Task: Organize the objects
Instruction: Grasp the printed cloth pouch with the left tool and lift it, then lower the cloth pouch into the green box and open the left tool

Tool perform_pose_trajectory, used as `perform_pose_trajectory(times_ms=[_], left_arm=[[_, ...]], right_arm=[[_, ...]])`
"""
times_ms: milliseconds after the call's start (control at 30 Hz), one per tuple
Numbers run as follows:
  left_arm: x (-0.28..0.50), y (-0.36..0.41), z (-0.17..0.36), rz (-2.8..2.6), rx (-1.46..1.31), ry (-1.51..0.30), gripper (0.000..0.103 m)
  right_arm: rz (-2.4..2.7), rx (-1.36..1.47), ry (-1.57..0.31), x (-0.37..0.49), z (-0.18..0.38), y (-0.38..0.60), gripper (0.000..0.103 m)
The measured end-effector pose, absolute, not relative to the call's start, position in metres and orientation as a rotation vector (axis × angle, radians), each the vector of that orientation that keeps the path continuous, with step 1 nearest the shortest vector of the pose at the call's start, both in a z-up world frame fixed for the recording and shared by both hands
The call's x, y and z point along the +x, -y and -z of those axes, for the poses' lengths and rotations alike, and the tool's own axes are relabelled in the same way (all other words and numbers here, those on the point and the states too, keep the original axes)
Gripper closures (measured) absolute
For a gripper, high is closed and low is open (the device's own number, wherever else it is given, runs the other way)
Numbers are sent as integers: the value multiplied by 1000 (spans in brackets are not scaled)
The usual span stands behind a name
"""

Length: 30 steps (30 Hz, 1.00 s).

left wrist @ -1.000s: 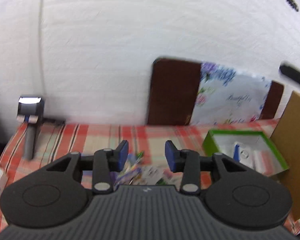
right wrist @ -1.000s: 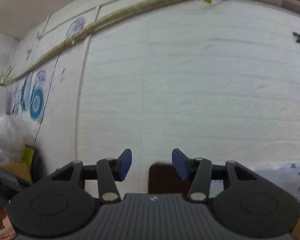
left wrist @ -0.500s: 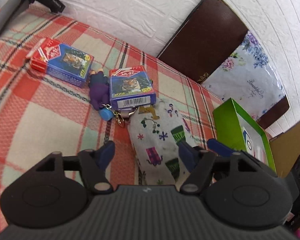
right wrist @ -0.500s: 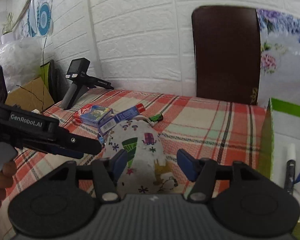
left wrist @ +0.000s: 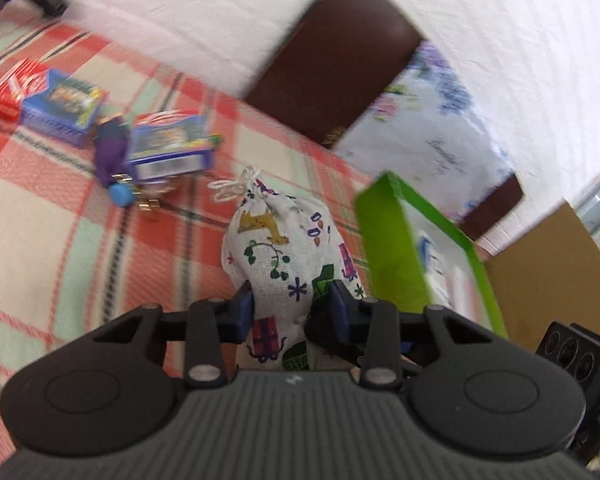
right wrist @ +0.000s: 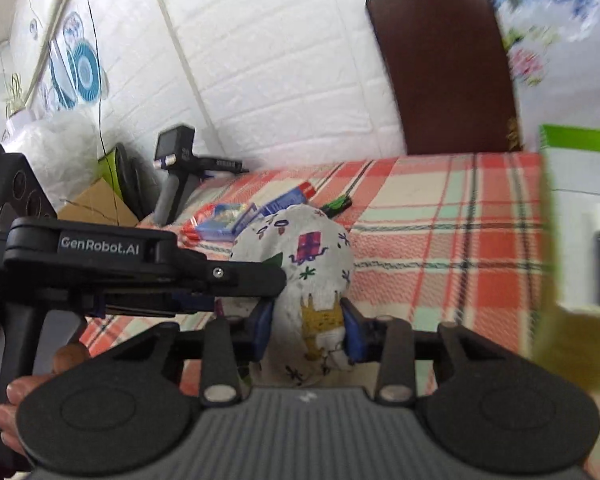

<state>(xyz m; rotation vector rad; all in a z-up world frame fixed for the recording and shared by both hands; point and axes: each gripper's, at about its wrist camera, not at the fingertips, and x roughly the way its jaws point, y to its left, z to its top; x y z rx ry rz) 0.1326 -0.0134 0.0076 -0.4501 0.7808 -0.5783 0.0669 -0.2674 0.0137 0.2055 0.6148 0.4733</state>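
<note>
We have both the left gripper (left wrist: pixel 293 312) and right gripper (right wrist: pixel 305 330) just closed on the white printed cloth pouch (left wrist: pixel 284 252); the blue card boxes (left wrist: pixel 168 146), upper left, remain outside the green box (left wrist: pixel 396 256).

Two fisheye wrist cameras look forward and downward along their own fingers, each close over a plaid-covered surface (left wrist: pixel 52 216). The left view faces a white brick wall, with its left claw (left wrist: pixel 292 312) at lower centre and a printed cloth pouch (left wrist: pixel 284 248) just ahead. The right view looks from the other side, its right claw (right wrist: pixel 306 332) at lower centre. Both share the pouch, a brown chair back (right wrist: pixel 440 64), the green box (left wrist: pixel 396 248) and card boxes (right wrist: pixel 224 220); the right view also catches the left claw's body at left.
</note>
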Motion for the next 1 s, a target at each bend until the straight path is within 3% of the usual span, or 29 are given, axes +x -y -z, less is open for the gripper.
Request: perform_pose_trajectory(times_ms=[333, 667, 733, 767, 800, 1000], left_arm=[[134, 126, -79, 796, -249, -652, 62], [181, 234, -45, 818, -94, -739, 60], [190, 243, -37, 747, -34, -741, 59], [192, 244, -35, 712, -3, -744, 59], [193, 242, -34, 687, 11, -749, 59], [162, 227, -49, 603, 114, -661, 56]], right_arm=[[-232, 213, -333, 24, -70, 336, 68], [-40, 328, -372, 59, -36, 428, 67], [-38, 319, -393, 70, -24, 429, 61], [-32, 301, -409, 75, -18, 427, 50], [-13, 284, -415, 78, -16, 425, 46], [31, 257, -319, 49, -27, 417, 46]])
